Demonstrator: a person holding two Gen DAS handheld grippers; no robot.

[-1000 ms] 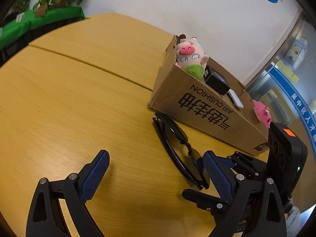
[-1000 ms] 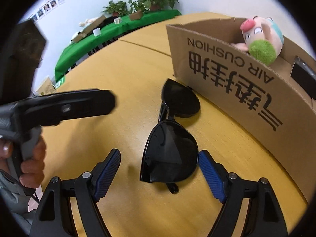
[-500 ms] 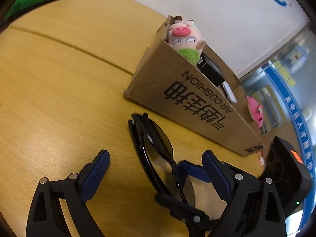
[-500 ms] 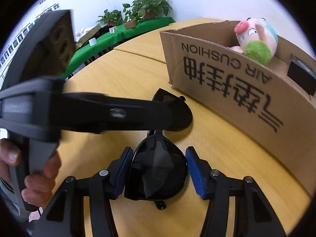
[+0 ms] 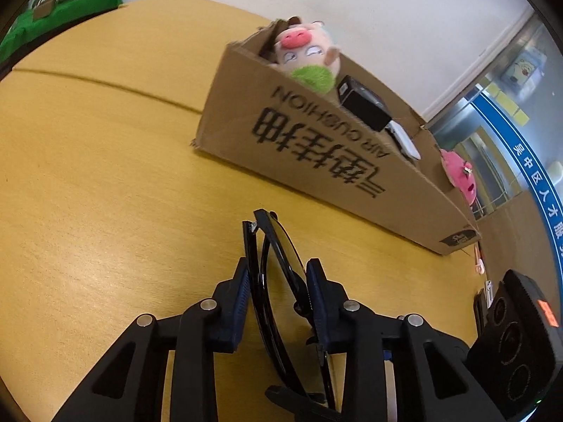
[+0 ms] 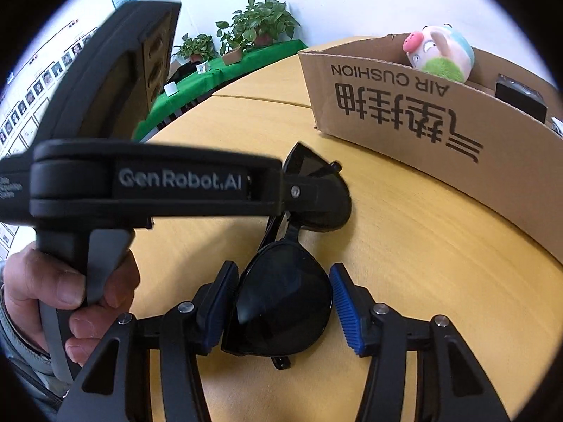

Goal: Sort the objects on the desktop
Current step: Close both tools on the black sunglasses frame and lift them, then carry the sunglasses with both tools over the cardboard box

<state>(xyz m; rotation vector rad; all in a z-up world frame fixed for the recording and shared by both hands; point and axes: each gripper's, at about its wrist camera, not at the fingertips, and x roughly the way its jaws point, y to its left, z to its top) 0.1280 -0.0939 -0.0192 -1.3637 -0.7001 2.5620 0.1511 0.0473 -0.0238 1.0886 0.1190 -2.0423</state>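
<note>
Black sunglasses (image 5: 278, 263) (image 6: 285, 295) lie folded on the yellow wooden table (image 5: 105, 176), in front of a cardboard box (image 5: 316, 147) (image 6: 422, 112). My left gripper (image 5: 277, 270) has its jaws closing, and both blue pads touch the far half of the frame. In the right wrist view the left gripper (image 6: 302, 193) reaches in from the left, held by a person's hand (image 6: 70, 292). My right gripper (image 6: 283, 277) is shut on the near lens, one pad on each side. The glasses rest on the table.
The box holds a pig plush (image 5: 302, 49) (image 6: 440, 52), a small black box (image 5: 362, 105) and a pink plush (image 5: 457, 176). The right gripper's black housing (image 5: 513, 334) fills the lower right of the left view. A green-covered table with plants (image 6: 246, 56) stands beyond.
Both grippers have moved in on the sunglasses. The left jaws went from wide apart to touching the frame; the right jaws narrowed onto the near lens.
</note>
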